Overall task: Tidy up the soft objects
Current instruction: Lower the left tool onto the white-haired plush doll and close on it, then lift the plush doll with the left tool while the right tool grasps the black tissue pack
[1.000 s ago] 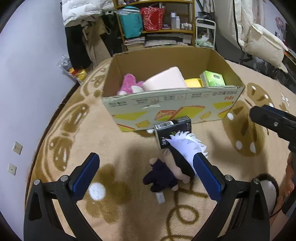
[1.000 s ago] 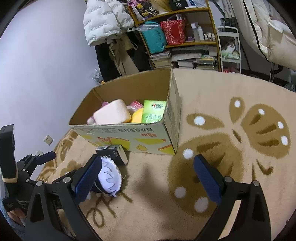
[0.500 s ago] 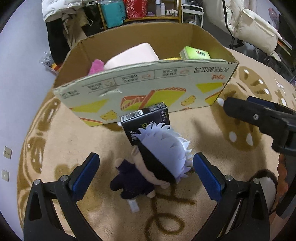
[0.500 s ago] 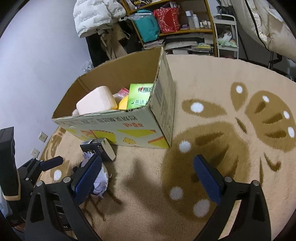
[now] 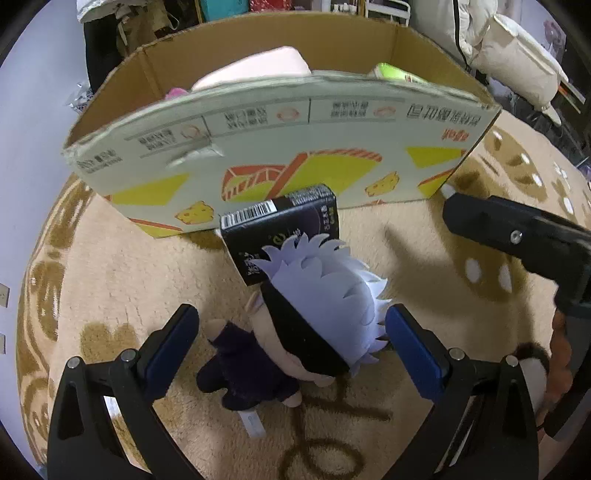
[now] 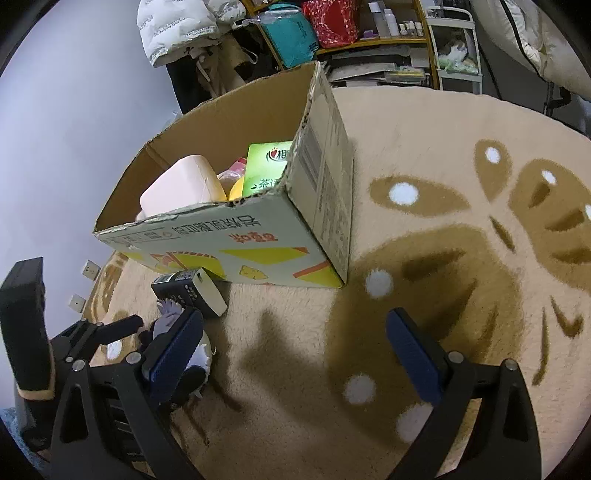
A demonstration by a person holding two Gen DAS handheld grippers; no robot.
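A plush doll [image 5: 314,314] with white spiky hair, a black blindfold and dark clothes lies on the rug in front of a cardboard box [image 5: 280,147]. My left gripper [image 5: 290,350] is open, its blue pads on either side of the doll's head and body. A black carton [image 5: 284,225] leans behind the doll's head against the box. The box holds a pink cushion [image 6: 181,188], a green pack [image 6: 269,166] and other soft items. My right gripper [image 6: 295,354] is open and empty over bare rug to the right of the doll [image 6: 173,321].
The beige rug [image 6: 461,229] has brown patterns and white dots. A shelf [image 6: 354,33] with bags and bottles and a white jacket [image 6: 177,26] stand behind the box. A white wall [image 6: 55,122] runs along the left. The right gripper's body [image 5: 524,240] shows at right.
My left gripper has moved forward and down, so its open fingers now straddle the doll. My right gripper has moved closer to the box and rug.
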